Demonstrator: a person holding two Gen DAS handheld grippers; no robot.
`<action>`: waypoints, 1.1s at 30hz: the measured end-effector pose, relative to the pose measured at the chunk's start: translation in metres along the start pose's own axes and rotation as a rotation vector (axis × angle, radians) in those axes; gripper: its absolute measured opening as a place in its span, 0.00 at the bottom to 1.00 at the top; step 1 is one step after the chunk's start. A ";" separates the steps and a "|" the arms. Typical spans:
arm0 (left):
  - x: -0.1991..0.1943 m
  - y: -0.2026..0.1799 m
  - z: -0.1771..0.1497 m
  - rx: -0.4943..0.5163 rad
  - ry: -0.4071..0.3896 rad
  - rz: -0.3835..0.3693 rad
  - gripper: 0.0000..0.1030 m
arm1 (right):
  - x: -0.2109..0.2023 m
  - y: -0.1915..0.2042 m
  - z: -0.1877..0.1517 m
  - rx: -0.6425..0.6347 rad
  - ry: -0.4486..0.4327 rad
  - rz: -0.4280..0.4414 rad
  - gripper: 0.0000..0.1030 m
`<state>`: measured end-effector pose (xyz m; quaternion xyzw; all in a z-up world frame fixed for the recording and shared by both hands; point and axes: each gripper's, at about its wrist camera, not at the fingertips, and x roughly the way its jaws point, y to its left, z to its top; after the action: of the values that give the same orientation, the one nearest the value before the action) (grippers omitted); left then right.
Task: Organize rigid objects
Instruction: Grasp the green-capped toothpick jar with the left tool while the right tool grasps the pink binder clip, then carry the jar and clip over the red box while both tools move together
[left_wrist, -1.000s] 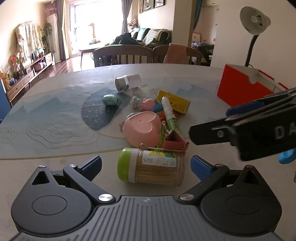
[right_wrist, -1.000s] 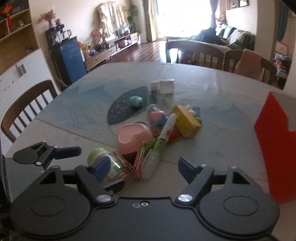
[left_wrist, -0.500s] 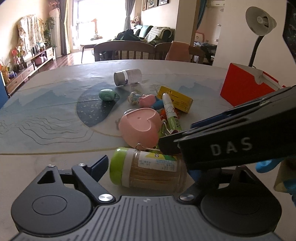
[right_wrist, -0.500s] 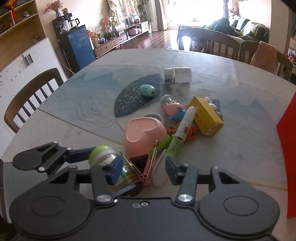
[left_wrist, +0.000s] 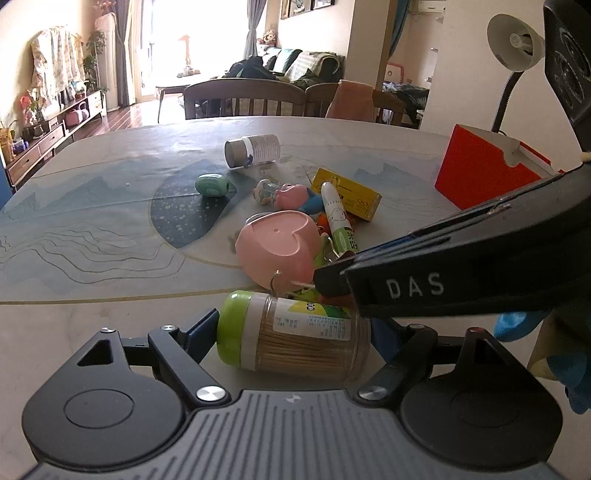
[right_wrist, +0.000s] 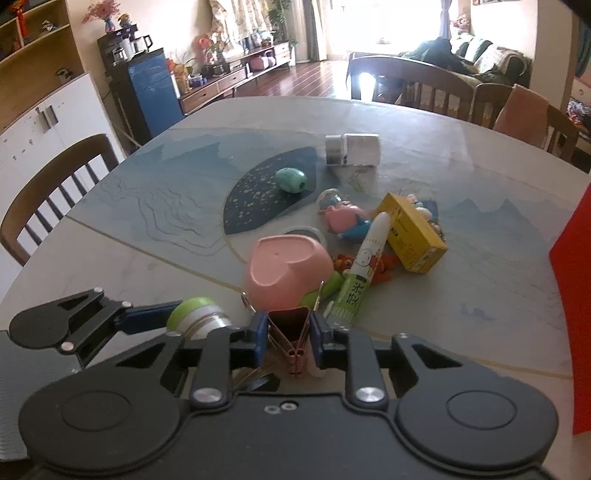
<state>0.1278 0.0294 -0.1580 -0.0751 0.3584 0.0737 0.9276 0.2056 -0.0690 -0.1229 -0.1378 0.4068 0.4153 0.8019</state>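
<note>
A clear toothpick jar (left_wrist: 295, 339) with a green lid lies on its side at the table's near edge. My left gripper (left_wrist: 291, 328) is shut on it, one blue pad against the lid and the other against the base. Just right of the jar stands a pink binder clip (right_wrist: 290, 328). The jaws of my right gripper (right_wrist: 288, 332) are closing, and their pads press the clip's two sides. In the left wrist view the right gripper's black body (left_wrist: 424, 284) crosses over the jar and hides most of the clip.
Behind the clip lie an upturned pink heart bowl (right_wrist: 288, 269), a white and green tube (right_wrist: 365, 266), a yellow box (right_wrist: 410, 236), a pig toy (right_wrist: 343, 218), a green egg-shaped thing (right_wrist: 291, 180) and a white bottle (right_wrist: 354, 149). A red box (left_wrist: 484, 177) stands on the right.
The right gripper came in lower over the binder clip and its jaws narrowed onto it. The left jaws drew in against the jar's two ends.
</note>
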 end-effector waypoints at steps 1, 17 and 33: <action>-0.001 0.001 0.000 -0.002 0.003 -0.002 0.83 | -0.001 -0.001 0.000 0.006 -0.001 -0.001 0.22; -0.041 0.010 0.005 -0.032 0.014 -0.043 0.83 | -0.059 0.013 0.006 0.077 -0.096 -0.042 0.22; -0.104 -0.009 0.064 0.038 -0.053 -0.133 0.83 | -0.154 -0.017 0.007 0.210 -0.228 -0.146 0.22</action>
<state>0.0951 0.0244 -0.0403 -0.0792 0.3291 0.0070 0.9409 0.1724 -0.1614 -0.0022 -0.0343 0.3432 0.3241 0.8809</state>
